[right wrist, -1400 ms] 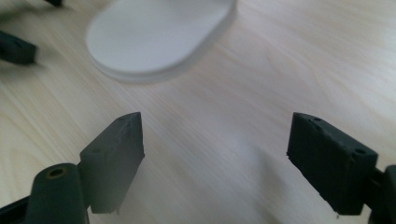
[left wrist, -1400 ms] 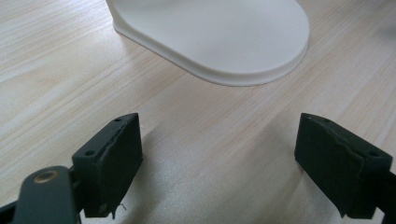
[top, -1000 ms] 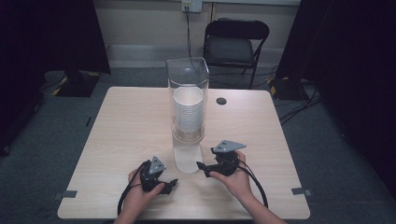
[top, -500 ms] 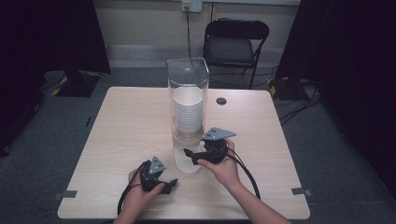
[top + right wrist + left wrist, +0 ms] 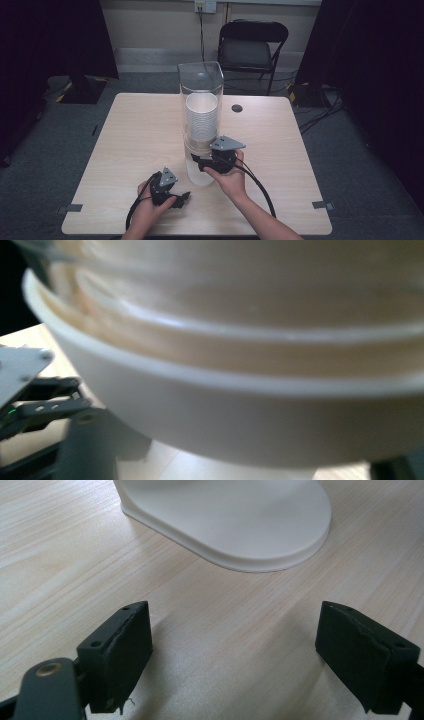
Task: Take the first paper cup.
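Two hands low | left gripper [image 5: 184,198] jaws wide | right gripper [image 5: 196,161] jaws just closing at dispenser [image 5: 201,150]

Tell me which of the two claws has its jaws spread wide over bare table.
The left claw, near the table's front edge: its gripper view shows black jaws wide apart with nothing between them. The right claw is up against the cup dispenser instead.

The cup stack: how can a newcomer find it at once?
On the wooden table stands a tall clear tube on a white base. The stack of white cups sits inside that tube, above the right gripper.
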Demonstrator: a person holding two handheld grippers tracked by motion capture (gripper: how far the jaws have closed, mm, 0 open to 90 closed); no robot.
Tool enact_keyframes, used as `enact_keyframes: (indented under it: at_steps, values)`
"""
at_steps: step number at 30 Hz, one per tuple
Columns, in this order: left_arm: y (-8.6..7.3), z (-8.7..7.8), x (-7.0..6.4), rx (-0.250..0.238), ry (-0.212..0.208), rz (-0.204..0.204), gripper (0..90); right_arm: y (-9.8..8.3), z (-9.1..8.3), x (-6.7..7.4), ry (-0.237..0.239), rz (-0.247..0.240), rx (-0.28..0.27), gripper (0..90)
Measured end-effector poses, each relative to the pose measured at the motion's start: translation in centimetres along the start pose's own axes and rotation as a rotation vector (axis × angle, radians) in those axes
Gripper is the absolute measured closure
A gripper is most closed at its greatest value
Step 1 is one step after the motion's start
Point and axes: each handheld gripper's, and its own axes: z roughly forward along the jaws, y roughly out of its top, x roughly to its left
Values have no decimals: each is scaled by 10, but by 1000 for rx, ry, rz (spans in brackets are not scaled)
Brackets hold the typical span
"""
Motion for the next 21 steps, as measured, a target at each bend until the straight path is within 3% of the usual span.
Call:
enact_keyframes:
  at_steps: [6,10,12,13,14,16,21]
  values:
    - [0,0,0,0,0,0,146,-8,1,0,-1,-17,-44,366]
    - [0,0,0,-2,1,-1,146,-12,3,0,-16,-47,-27,369]
    - [0,0,0,-4,3,0,146,-29,11,-2,3,-28,71,379]
    - [0,0,0,1,0,1,146,-43,14,-4,-16,-46,142,378]
    - [0,0,0,1,0,1,146,-59,16,-7,-27,-31,154,376]
    - [0,0,0,1,0,0,145,-70,13,-8,-21,-20,124,373]
    - [0,0,0,0,-5,2,143,-62,11,-11,16,-34,147,369]
